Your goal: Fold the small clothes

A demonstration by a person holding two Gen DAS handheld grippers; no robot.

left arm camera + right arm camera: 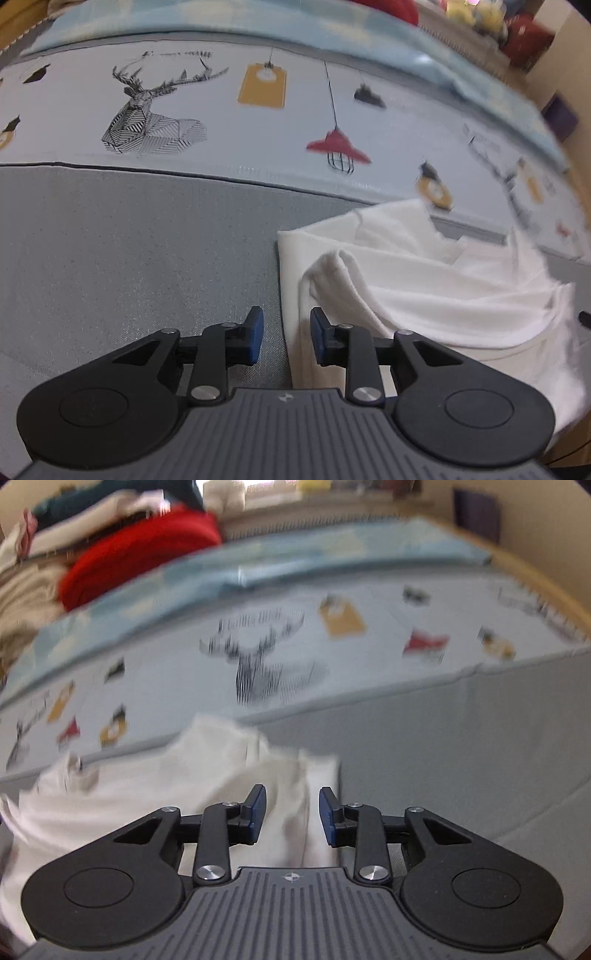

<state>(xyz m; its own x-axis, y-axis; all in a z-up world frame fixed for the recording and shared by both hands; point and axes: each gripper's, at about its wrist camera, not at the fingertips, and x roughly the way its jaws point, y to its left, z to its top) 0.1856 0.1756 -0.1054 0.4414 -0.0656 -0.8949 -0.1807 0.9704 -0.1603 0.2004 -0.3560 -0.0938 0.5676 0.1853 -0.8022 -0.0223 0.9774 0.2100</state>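
Beside the parted left gripper (286,334), seemingly untouched: white garment (424,280).

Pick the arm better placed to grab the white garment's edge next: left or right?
Slight edge to the right gripper: its open jaws sit directly over the rumpled white cotton garment, near its right edge. The left gripper, also open, straddles the garment's left border, half over the bare grey mattress fabric.

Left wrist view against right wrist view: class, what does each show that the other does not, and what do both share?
Only the left: a sharp, unblurred deer print and red lamp print. Only the right: a red cloth on a pile of clothes. Both: the white garment on the grey surface, with open tongs, left tongs and right tongs, at its edge.
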